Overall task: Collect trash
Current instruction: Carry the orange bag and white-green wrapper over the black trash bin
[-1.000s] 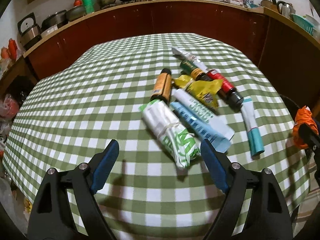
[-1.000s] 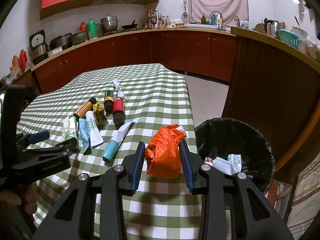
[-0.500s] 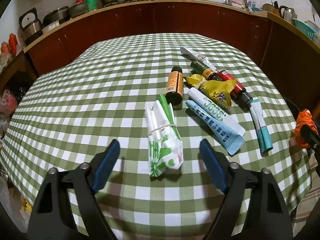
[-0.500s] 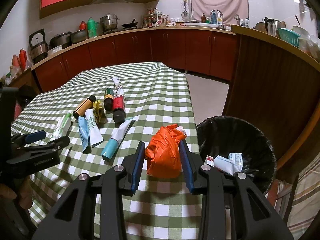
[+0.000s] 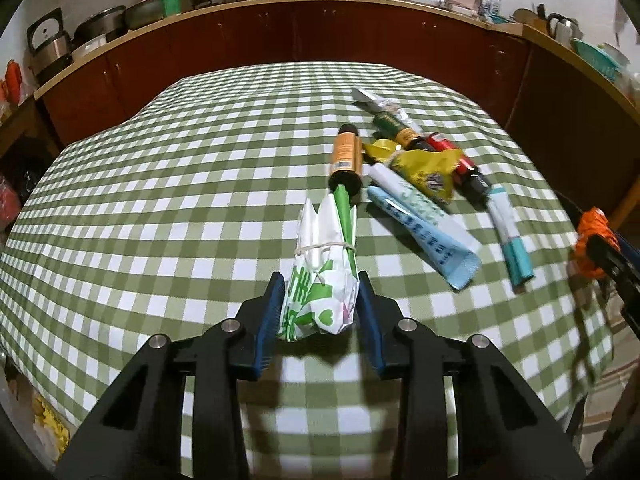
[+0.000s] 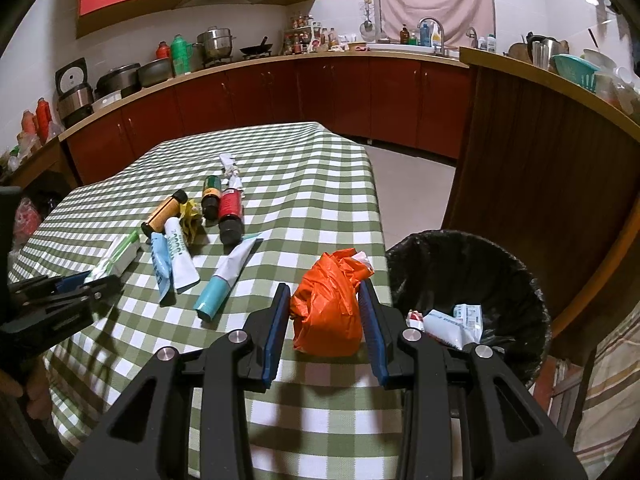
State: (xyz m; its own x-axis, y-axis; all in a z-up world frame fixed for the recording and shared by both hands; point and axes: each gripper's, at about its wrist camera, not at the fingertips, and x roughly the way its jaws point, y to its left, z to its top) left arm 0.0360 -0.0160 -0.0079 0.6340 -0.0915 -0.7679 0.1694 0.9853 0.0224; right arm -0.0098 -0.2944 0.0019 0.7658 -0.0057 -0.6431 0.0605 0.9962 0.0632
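Since a second ago your left gripper (image 5: 319,300) has gone from wide open to closed in around the white-and-green paper bundle (image 5: 322,268), and its blue pads are now pressing both sides of the bundle's near end. You are holding the far end, tied with a rubber band, pointing toward the orange bottle (image 5: 346,158). Your right gripper (image 6: 325,312) is keeping its narrow grip on the crumpled orange bag (image 6: 328,304), jaws touching it on both sides, just left of the black-lined trash bin (image 6: 468,304). Lying on the checked tablecloth (image 5: 160,208) to the right of the bundle are a white tube (image 5: 412,200), a light blue tube (image 5: 432,244), a yellow wrapper (image 5: 428,168), a red bottle (image 5: 460,164), a green bottle (image 5: 394,128) and a teal-capped tube (image 5: 512,240). Whether the bundle is lifted or resting on the cloth is hard to tell, since your fingers are hiding its underside. The bin is standing just off the table's right edge with some packets (image 6: 456,322) already inside. The left and far parts of the cloth are lying bare.
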